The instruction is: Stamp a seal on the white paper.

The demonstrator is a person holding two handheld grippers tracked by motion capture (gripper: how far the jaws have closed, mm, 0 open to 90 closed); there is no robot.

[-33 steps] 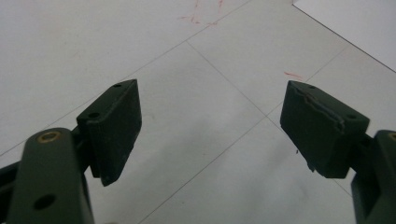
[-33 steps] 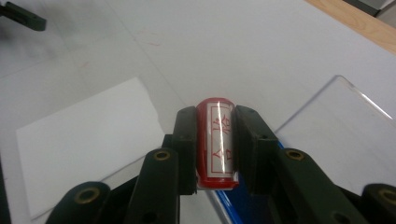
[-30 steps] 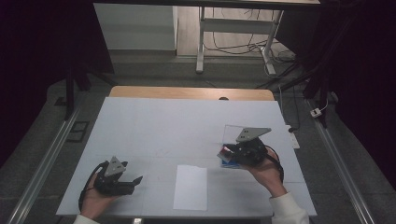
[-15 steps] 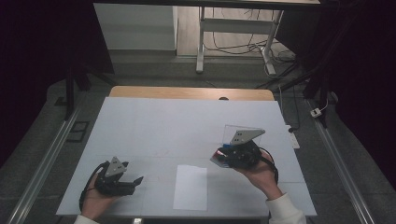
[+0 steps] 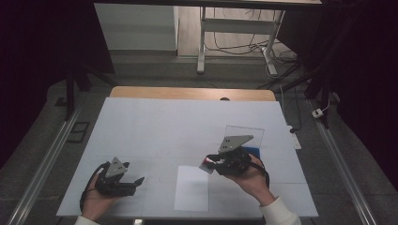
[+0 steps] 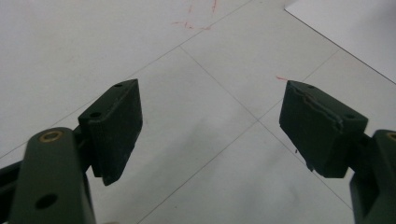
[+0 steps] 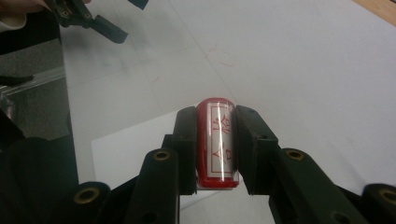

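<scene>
— Status, right gripper (image 7: 218, 140)?
— Clamped on a red stamp (image 7: 217, 142), held just above the white sheet's (image 5: 192, 187) right edge.
— Left gripper (image 6: 210, 126)?
— Jaws spread wide, empty — left of that sheet.

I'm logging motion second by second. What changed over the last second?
The right gripper, shut on the red stamp, moved left and toward the person, up to the sheet of paper. The left gripper stayed open at the table's near left; the paper did not shift.
</scene>
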